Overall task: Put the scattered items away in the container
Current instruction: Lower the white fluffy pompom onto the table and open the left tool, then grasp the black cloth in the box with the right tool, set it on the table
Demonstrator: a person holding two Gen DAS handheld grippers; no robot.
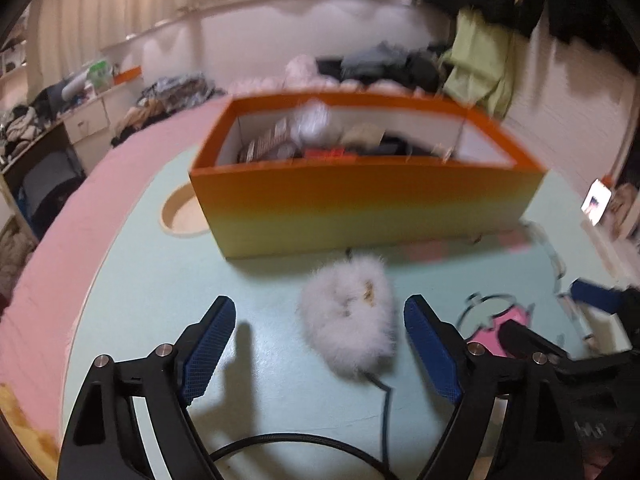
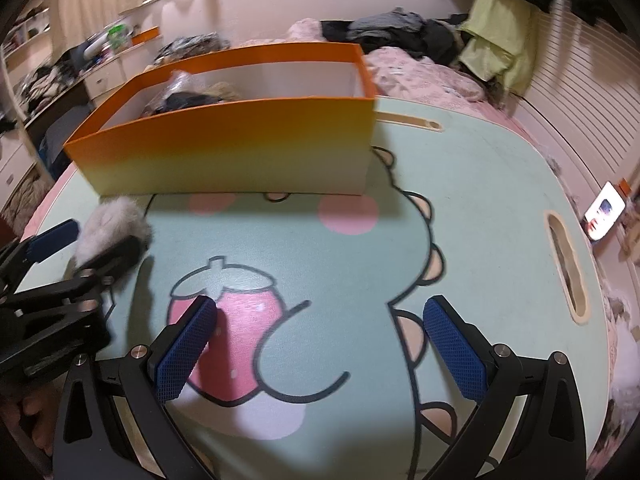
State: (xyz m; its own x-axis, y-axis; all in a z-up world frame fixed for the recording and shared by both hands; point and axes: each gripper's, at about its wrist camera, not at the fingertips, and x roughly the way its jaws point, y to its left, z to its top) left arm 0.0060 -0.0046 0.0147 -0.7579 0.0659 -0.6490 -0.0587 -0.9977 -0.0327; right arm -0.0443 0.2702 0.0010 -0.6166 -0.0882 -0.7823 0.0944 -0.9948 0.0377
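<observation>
White and fluffy, the fur pouch (image 1: 349,316) lies between the left tool's (image 1: 320,344) spread-apart blue pads, so closing gently around its middle should hold; the right tool (image 2: 320,344) gapes empty.

Orange-to-yellow box (image 1: 360,204), white fluffy puff (image 1: 348,320)

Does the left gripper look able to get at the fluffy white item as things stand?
Probably yes: the left gripper is open, and the fluffy white item lies on the table just ahead between its fingers, unobstructed.

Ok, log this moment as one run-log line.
left gripper: open, around fluffy white pouch, not gripping | right gripper: open, empty | orange box: partly filled | pouch: on table, outside box
</observation>
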